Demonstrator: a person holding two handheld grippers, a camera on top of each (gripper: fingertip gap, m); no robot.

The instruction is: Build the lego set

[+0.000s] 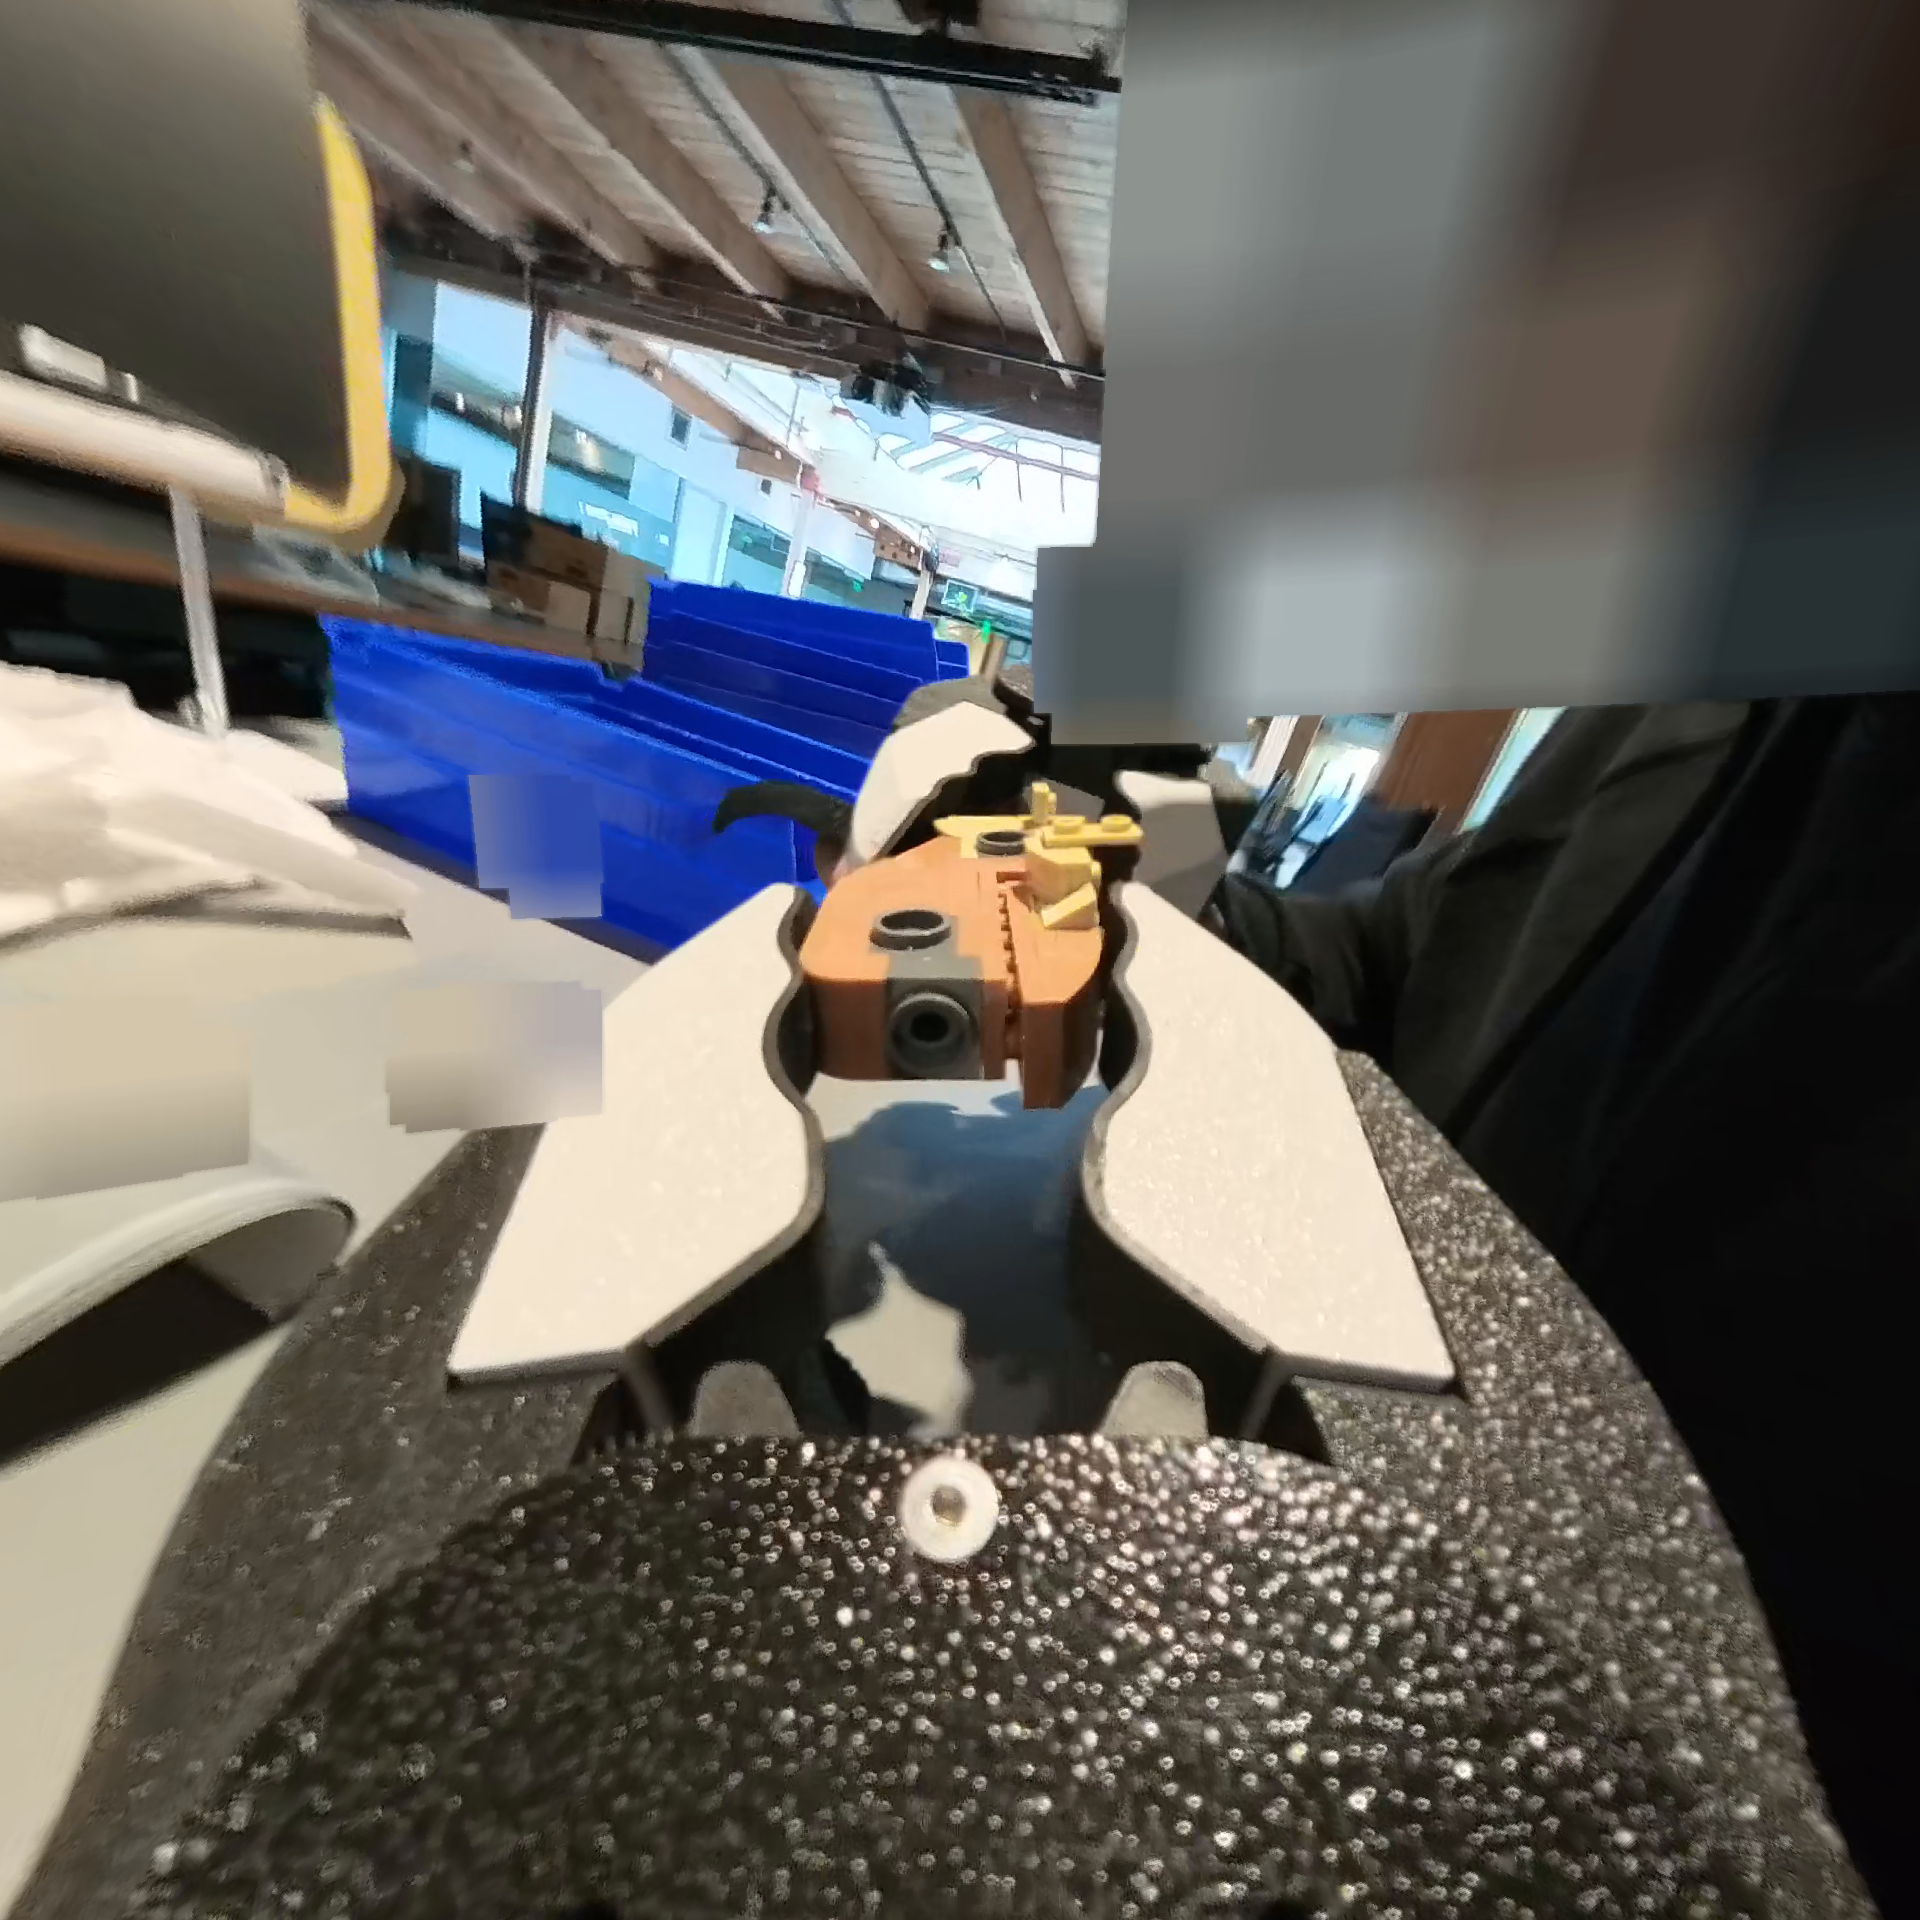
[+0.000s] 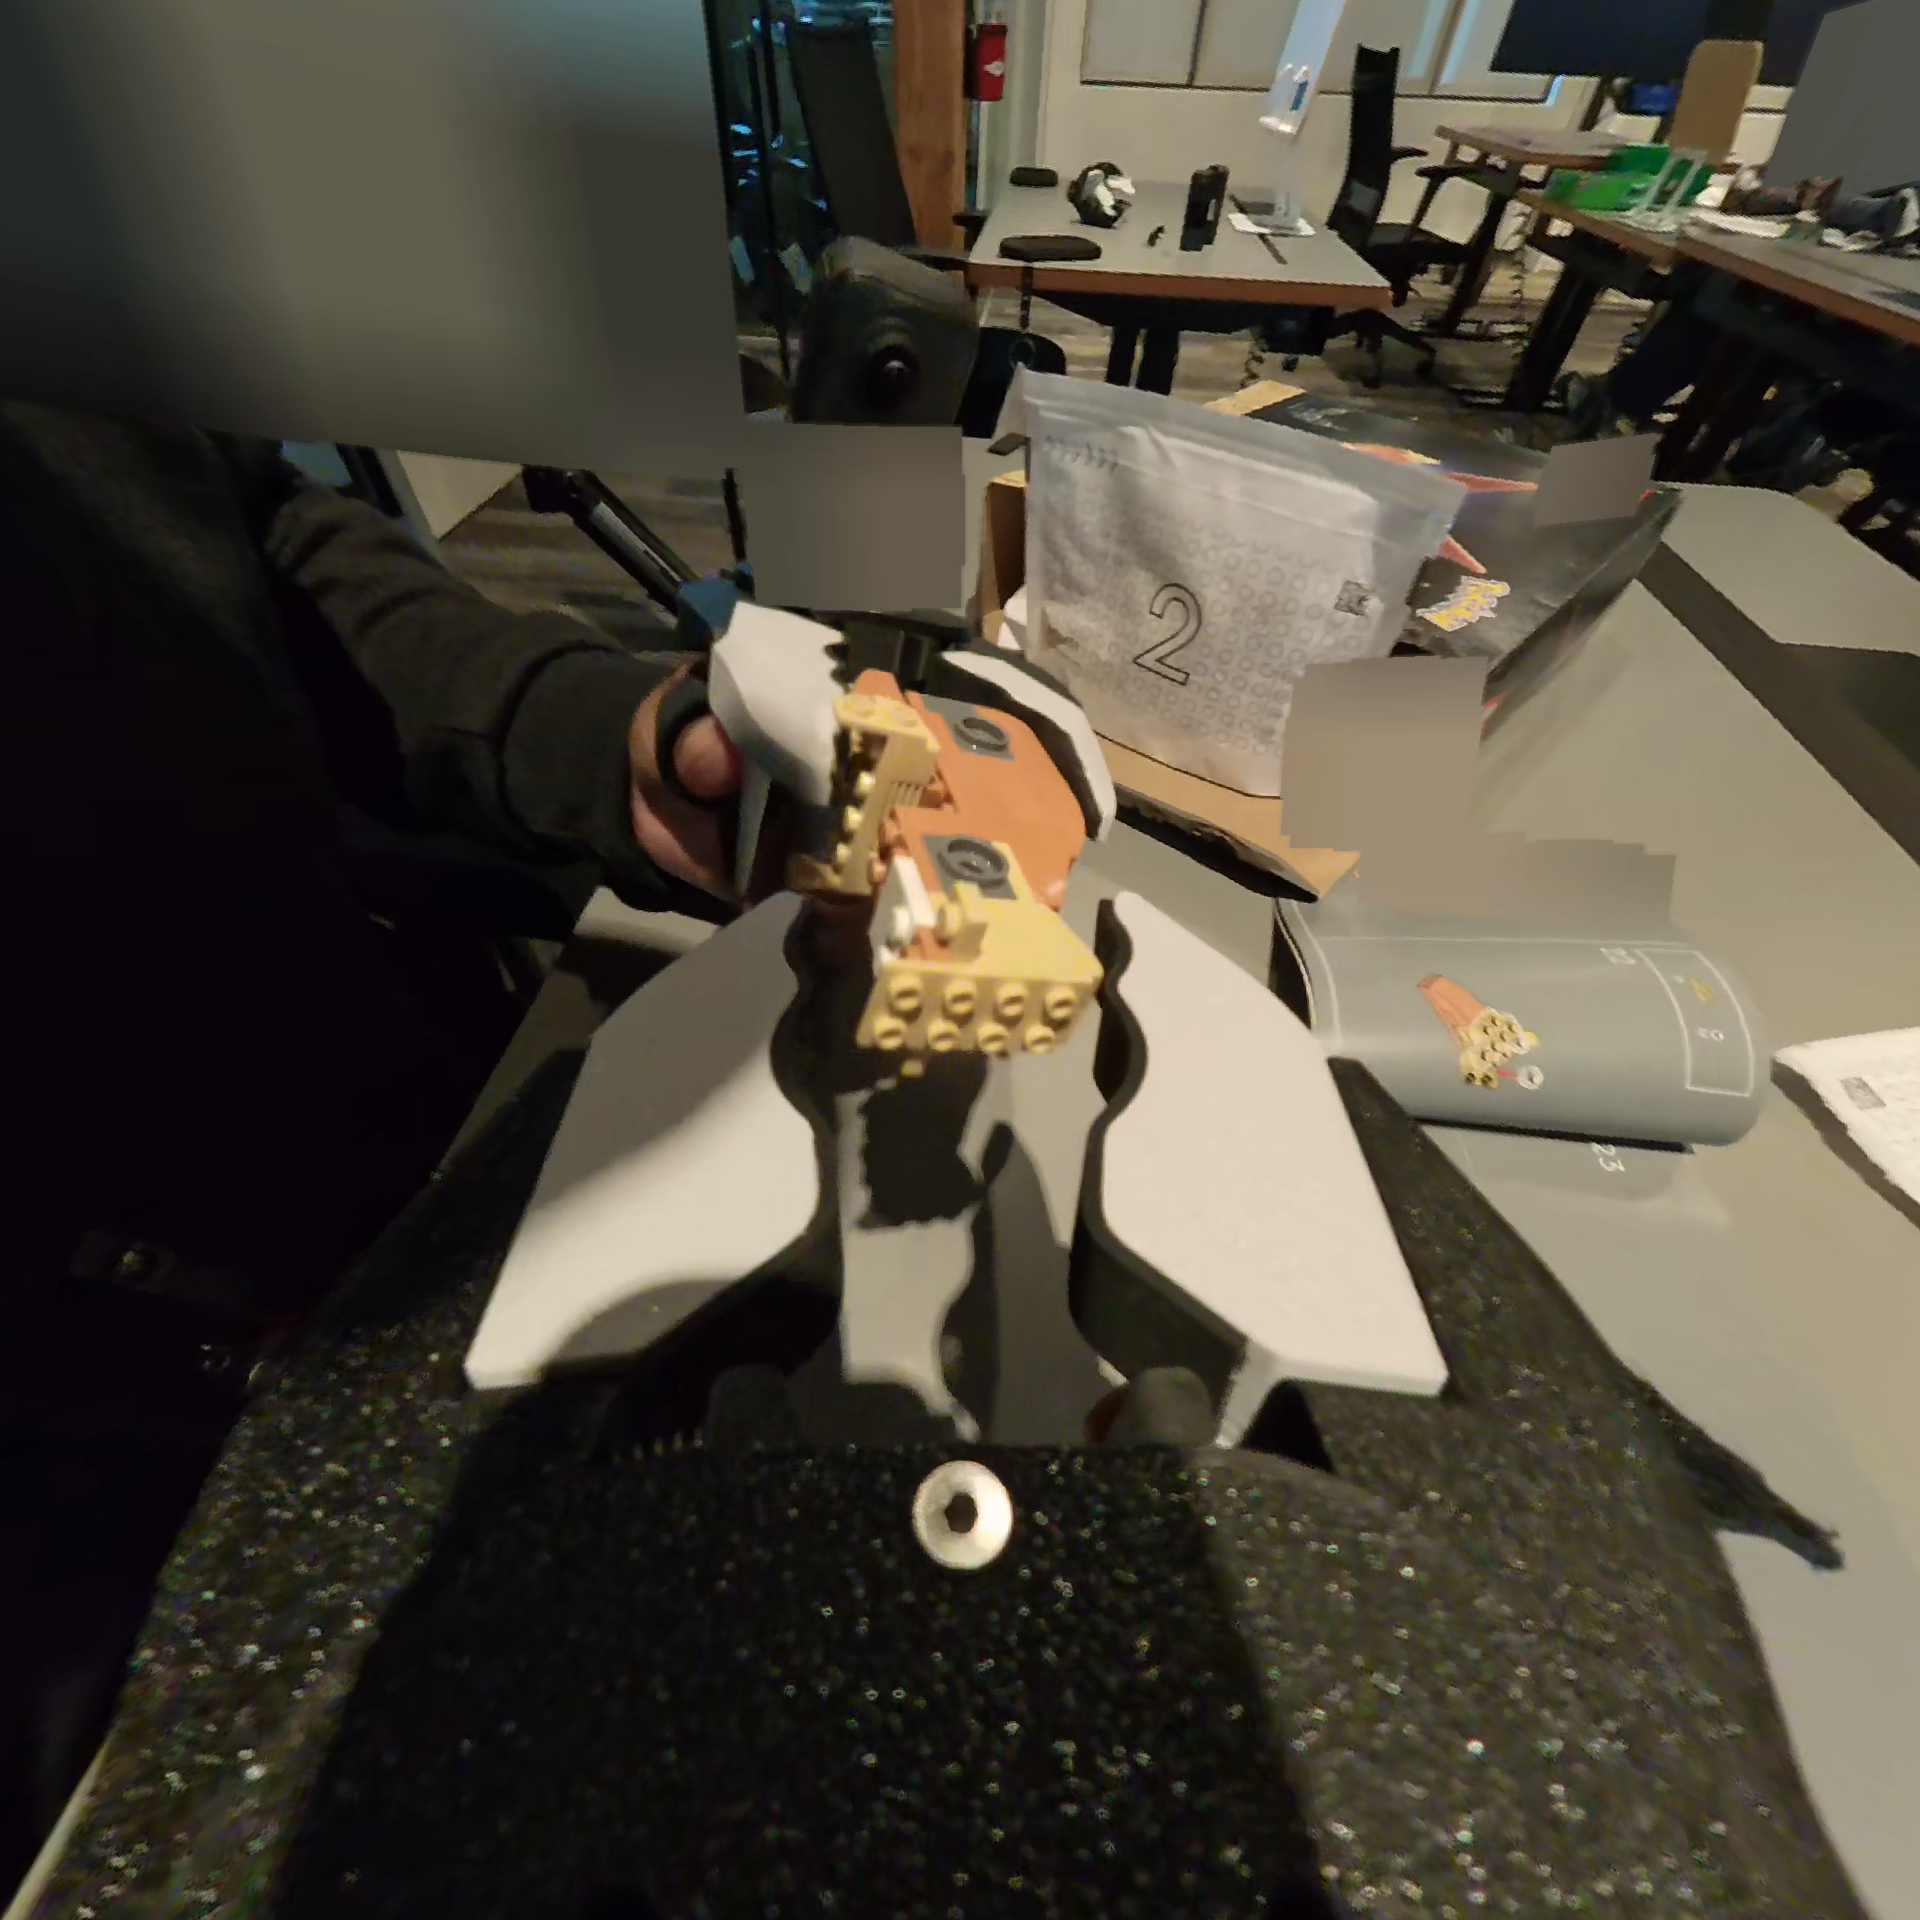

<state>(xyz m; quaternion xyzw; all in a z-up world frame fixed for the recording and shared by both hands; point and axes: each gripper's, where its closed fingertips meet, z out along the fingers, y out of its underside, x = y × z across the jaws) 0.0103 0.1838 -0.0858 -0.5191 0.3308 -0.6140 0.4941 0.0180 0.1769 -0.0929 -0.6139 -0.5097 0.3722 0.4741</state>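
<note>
Speckled black housing fills the foreground of both wrist views, with grey fingers (image 1: 717, 1049) reaching forward from it.

Left gripper (image 1: 951, 997): closed narrowly on the brown end of the lego model (image 1: 951, 971), which is held in the air above the grey table (image 1: 156, 1455). A dark grey brick with a round hole faces the camera; tan pieces are seen at the far end.

Right gripper (image 2: 951, 997): its fingers flank the tan studded end of the same model (image 2: 977, 997); whether they press on it cannot be told. The left gripper (image 2: 904, 727) is seen beyond, clamped on the brown end, with a hand (image 2: 675, 779) in a dark sleeve behind it.

Items on the table, right wrist view: a clear numbered bag (image 2: 1226, 592) standing upright behind the model; a curled instruction booklet (image 2: 1538, 1029) lying to the right.

Items in the left wrist view: blue bins (image 1: 582, 748) set well behind the model; white wrapping (image 1: 135, 821) at the left.
</note>
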